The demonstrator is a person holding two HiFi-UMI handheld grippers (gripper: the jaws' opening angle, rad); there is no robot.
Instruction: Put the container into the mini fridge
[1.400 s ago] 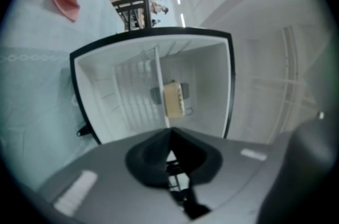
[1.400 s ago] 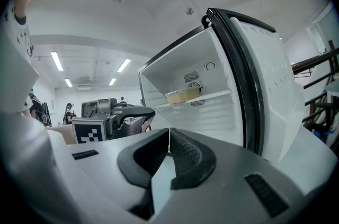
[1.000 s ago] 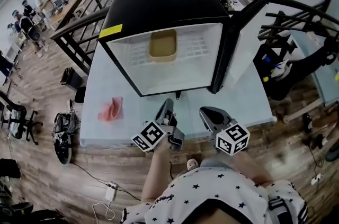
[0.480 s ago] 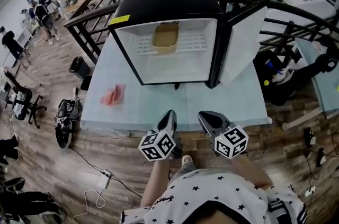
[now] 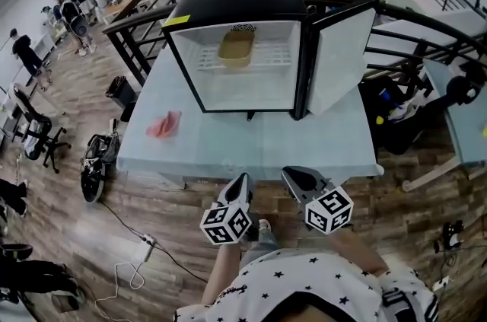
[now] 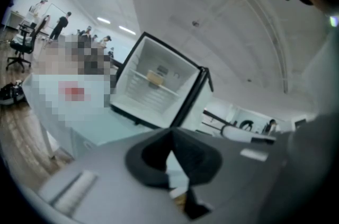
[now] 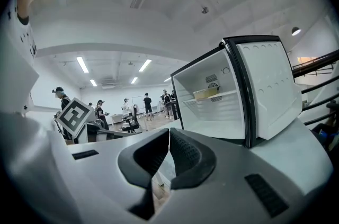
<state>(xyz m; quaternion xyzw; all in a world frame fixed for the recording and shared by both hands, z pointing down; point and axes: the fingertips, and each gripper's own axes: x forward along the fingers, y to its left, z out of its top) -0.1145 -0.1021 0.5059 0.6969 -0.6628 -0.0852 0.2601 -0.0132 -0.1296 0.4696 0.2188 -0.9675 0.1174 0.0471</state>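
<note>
Since the earlier frames both grippers have drawn back from the table (image 5: 251,149) toward the person, and the mini fridge (image 5: 236,2) now sits farther off in the head view. The left gripper (image 5: 243,182) has also rolled as it came away.

Both the left gripper and the right gripper (image 5: 294,176) have their jaws pressed together with nothing between them, and they hang just off the near edge of the table. The tan container (image 5: 237,46) lies on the wire shelf (image 5: 270,58) inside the fridge, toward the left and the back, so the placing itself looks done. The fridge door (image 5: 340,58) stands wide open to the right, and a pink cloth (image 5: 164,124) lies on the table well to the left of the fridge.

The step in hand seems to be the retreat. It goes best with the jaws kept closed and both tools clear of the table edge, so nothing knocks the table or the fridge.

If the door is to be shut next, the right gripper is the nearer one. It should push flat on the door's outer face near the free edge and swing it slowly, because a slam could jolt the container on the shelf.
</note>
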